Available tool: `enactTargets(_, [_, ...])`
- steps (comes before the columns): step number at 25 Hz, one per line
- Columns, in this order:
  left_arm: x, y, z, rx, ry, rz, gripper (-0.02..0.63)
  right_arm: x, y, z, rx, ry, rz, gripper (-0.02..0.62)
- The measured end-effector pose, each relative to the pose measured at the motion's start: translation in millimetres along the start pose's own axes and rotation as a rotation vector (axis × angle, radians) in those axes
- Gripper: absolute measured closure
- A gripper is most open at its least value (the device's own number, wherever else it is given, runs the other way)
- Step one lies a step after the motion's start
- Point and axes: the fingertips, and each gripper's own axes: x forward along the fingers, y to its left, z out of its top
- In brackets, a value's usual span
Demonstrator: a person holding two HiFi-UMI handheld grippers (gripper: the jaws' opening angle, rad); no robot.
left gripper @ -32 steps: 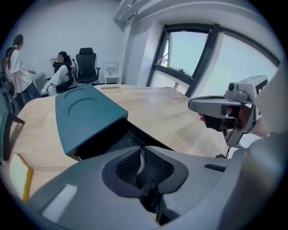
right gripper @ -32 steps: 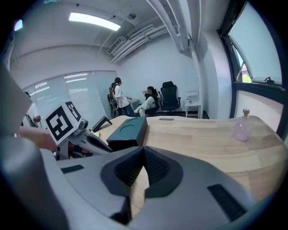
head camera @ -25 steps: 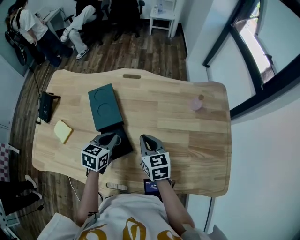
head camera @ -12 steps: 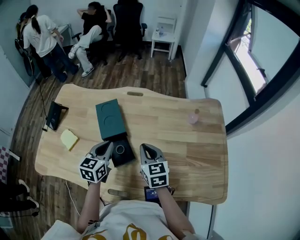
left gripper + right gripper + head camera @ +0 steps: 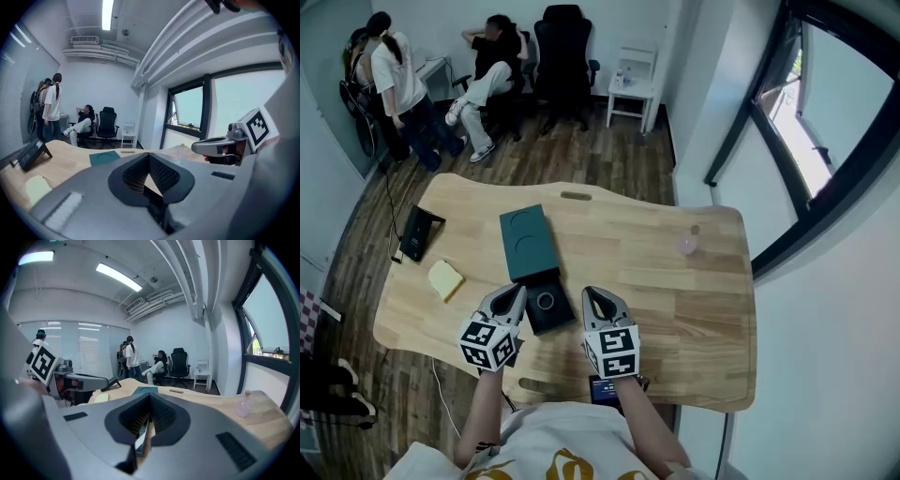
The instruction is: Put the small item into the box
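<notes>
A black open box [image 5: 548, 309] lies near the table's front edge, and a pale ring [image 5: 546, 301] shows inside it. Its dark green lid [image 5: 525, 242] lies flat just behind it. My left gripper [image 5: 517, 293] is shut and hangs at the box's left edge. At the box's right, a little apart from it, my right gripper [image 5: 592, 296] is also shut. In the right gripper view a thin pale sliver [image 5: 140, 431] shows between the closed jaws; I cannot tell what it is. A small pink bottle [image 5: 687, 245] stands far right.
A yellow pad [image 5: 445, 278] and a black stand [image 5: 417, 232] sit at the table's [image 5: 694, 309] left. The table has a handle slot [image 5: 575, 196] at its far edge. People and office chairs are beyond the table; a window wall runs along the right.
The view has drawn back and shifted. My left gripper no longer covers the black box, so the pale ring inside it shows. Both grippers stay shut near the front edge.
</notes>
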Motion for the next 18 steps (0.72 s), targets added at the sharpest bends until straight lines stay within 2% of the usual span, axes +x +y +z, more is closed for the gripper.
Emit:
enactTargets(7, [1, 3, 4, 0.004, -0.013, 0.015, 0.603, -3, -6, 4, -0.009, -0.008, -0.016, 0.595])
enactTargets(18, [6, 10, -8, -0.010, 0.020, 0.025, 0.603, 0, -12, -5, -0.002, 0.016, -0.028, 0.595])
